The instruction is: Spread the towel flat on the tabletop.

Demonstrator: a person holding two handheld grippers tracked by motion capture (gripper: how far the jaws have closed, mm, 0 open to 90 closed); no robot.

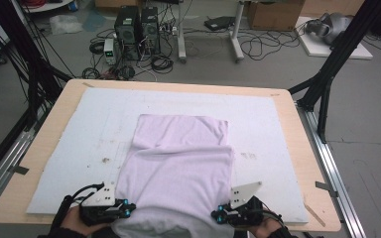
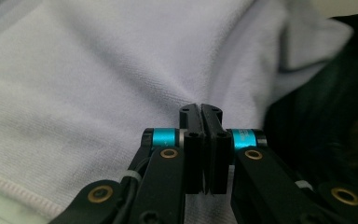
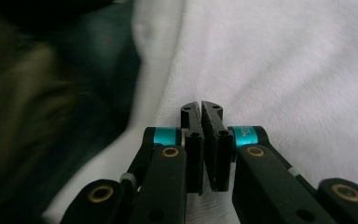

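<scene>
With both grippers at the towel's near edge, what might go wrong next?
1. The left gripper and right gripper have their jaws closed with little cloth visibly between them, so the towel may slip free when lifted.
2. The near edge hangs over the table rim, so a lost grip might let it slide off.

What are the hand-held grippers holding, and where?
Both pinch the white towel: left hand-held gripper and right hand-held gripper at its near edge, one each side.

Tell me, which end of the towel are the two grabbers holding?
The near end of the towel, by the person. The left gripper and right gripper pinch its corners; the far end lies flat.
</scene>
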